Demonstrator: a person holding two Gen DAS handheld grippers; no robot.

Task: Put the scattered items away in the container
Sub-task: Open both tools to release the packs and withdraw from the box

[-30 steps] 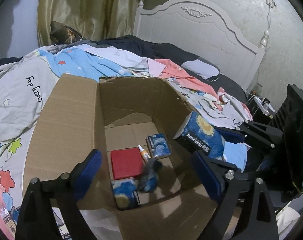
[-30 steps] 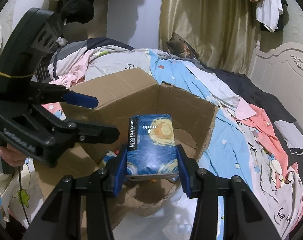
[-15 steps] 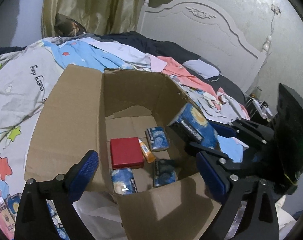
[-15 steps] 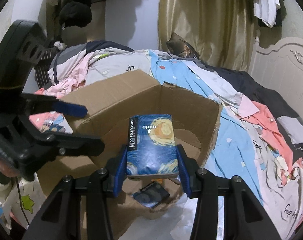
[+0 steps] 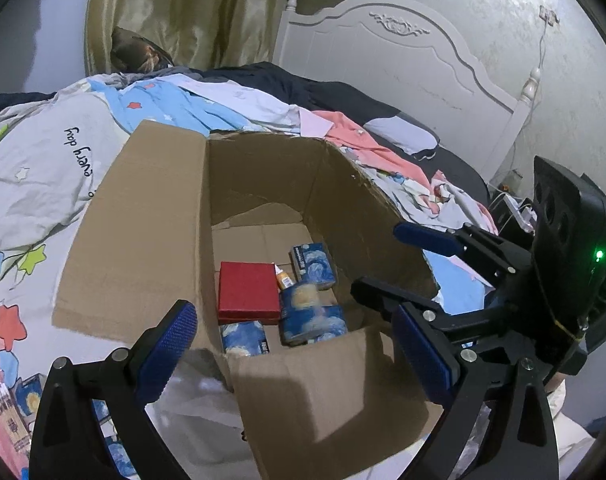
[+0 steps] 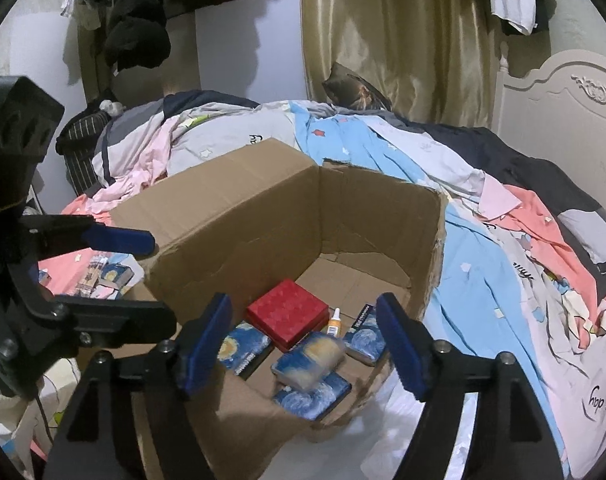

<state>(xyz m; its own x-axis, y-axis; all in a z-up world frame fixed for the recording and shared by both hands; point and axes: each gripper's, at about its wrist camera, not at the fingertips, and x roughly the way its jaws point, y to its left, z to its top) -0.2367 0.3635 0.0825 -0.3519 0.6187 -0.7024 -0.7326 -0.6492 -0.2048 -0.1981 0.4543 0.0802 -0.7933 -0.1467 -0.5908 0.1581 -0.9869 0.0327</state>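
An open cardboard box sits on the bed. Inside lie a red box, a small orange-labelled bottle and several blue starry-night tissue packs. One pack, blurred, lies on top of another near the box's front wall. My right gripper is open and empty above the box's near edge; it also shows in the left wrist view. My left gripper is open and empty above the box's front flap; it also shows in the right wrist view.
More blue packs lie outside the box on the bedding. Crumpled clothes and a star-print quilt cover the bed. A white headboard and gold curtain stand behind.
My right gripper has opened and let go of the blue tissue pack; it now lies inside the box on another pack. My left gripper stays open.
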